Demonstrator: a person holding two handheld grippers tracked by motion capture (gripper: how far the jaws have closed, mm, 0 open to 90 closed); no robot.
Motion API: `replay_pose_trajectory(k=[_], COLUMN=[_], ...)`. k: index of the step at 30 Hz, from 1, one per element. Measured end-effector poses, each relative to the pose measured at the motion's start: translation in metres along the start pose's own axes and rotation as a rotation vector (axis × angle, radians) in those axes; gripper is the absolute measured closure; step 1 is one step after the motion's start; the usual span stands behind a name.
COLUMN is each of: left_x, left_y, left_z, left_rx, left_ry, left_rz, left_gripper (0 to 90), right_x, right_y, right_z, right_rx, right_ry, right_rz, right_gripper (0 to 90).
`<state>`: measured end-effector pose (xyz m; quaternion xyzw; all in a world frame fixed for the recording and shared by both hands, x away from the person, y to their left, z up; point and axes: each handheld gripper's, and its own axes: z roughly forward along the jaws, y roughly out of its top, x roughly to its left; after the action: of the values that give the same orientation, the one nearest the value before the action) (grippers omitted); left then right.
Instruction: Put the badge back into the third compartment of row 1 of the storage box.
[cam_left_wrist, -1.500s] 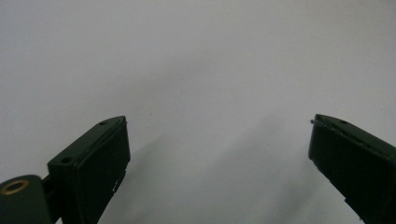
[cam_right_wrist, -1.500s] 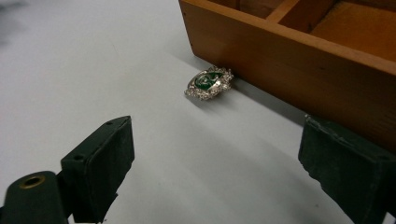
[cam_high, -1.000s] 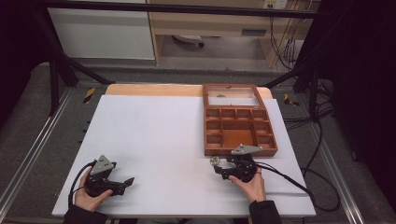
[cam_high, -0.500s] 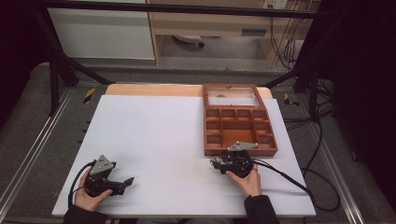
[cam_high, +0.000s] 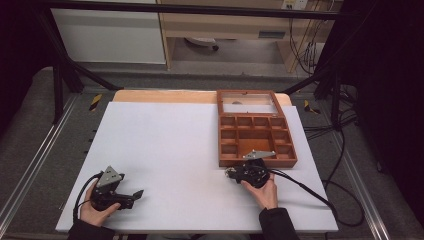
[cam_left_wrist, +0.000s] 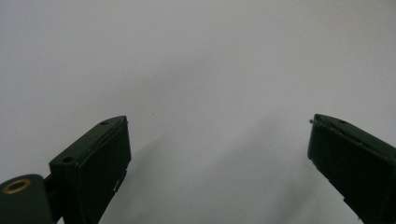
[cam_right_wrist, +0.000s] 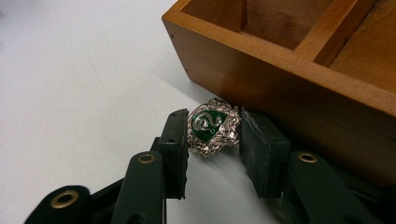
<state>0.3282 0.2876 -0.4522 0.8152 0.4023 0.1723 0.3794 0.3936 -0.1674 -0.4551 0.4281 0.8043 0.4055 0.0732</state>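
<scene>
A white tabletop (cam_high: 165, 150) carries an open wooden compartment box with a glass-panelled lid (cam_high: 255, 137) at its right. Just beside the box's near wall, the right gripper (cam_right_wrist: 214, 140) has been closing its jaws around a small silver crest-shaped badge with a green enamel serpent (cam_right_wrist: 212, 126); both pads now appear to touch its edges. Light, stiff and likely slippery, the badge is best pinched across its rim. Its underside is hidden. The left gripper (cam_left_wrist: 217, 154) rests with jaws spread, holding nothing.
</scene>
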Motion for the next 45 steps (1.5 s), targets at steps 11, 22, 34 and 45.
replay_pose_trajectory(k=[11,22,34,45], left_x=[0.0,0.0,0.0,0.0], left_y=[0.0,0.0,0.0,0.0], left_z=[0.0,0.0,0.0,0.0], left_rx=[0.001,0.001,0.0,-0.001], left_ry=[0.0,0.002,0.002,0.002], left_rz=[0.003,0.003,0.0,0.0], left_gripper=[5.7,5.8,5.9,5.9], right_x=[0.0,0.002,0.004,0.005], right_y=[0.0,0.001,0.002,0.001], right_z=[0.0,-0.006,-0.01,-0.012], right_rx=[0.001,-0.019,-0.025,-0.027], right_ry=[-0.007,0.002,0.023,0.057], right_rz=[0.01,0.009,0.01,-0.006], right_gripper=[68.2,75.9,81.4,85.4])
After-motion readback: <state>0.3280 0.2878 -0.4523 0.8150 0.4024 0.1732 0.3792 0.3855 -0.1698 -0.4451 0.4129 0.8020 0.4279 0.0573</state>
